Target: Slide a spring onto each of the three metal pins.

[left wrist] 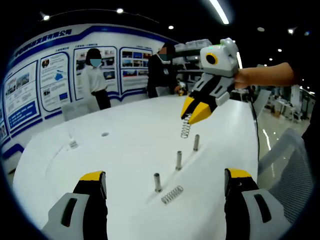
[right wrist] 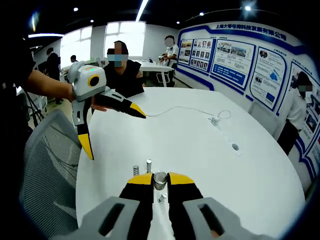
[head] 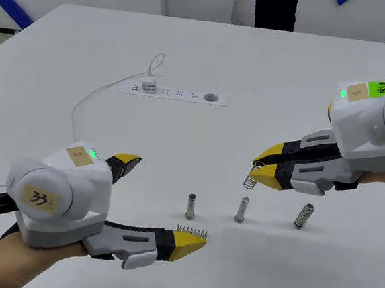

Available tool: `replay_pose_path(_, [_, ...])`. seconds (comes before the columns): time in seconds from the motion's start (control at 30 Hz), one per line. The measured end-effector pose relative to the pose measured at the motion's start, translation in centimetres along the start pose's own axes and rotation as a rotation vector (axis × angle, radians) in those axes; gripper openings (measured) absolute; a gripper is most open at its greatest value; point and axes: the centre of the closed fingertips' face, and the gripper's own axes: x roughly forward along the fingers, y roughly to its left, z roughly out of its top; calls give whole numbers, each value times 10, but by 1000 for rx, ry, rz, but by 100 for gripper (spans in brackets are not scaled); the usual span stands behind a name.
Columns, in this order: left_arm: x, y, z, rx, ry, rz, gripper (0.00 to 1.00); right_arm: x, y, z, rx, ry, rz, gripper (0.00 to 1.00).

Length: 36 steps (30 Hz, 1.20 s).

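— Springs: where are they in the head view?
— 1 spring (head: 249, 181) hangs from the tip of the right gripper (head: 255, 167). It is low over the table (head: 255, 91), near the middle pin (head: 241, 208). I think it is held there to line it up with that pin. A loose spring (head: 191, 231) lies on the table by the lower jaw of the left gripper (head: 171, 198). I cannot tell if they touch.
— And the pins?
— 3 stand in a row. The left pin (head: 190, 206) and the middle pin are bare. The right pin (head: 304, 215) looks like it has coils on it, so I guess 1 is done and 2 are left.
— What does the left gripper view show?
— Its 2 jaws are wide apart, with nothing between them. The loose spring lies just in front. I think the jaws are open like that so they can grab it. Farther off, the right gripper holds its spring upright, close to the 2 far pins.
— And the right gripper view?
— The jaws are almost closed. They pinch the top of the spring between the yellow tips. A pin shows just under it, so the spring looks nearly in place to go down.
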Motion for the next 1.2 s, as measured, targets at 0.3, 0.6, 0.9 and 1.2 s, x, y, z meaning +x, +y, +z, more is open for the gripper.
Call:
replay_pose_path(0.3, [-3, 0, -3, 1, 7, -2, 100, 7, -5, -13, 32, 19, -4, 10])
replay_pose_path(0.6, [-5, 3, -8, -4, 21, -2, 100, 14, -7, -24, 49, 36, -4, 10])
replay_pose_path(0.9, [-7, 4, -12, -17, 33, -10, 100, 22, -8, -31, 74, 46, -4, 10])
replay_pose_path(1.2, [-5, 3, -15, -16, 39, -13, 100, 27, -11, -38, 99, 59, -14, 10])
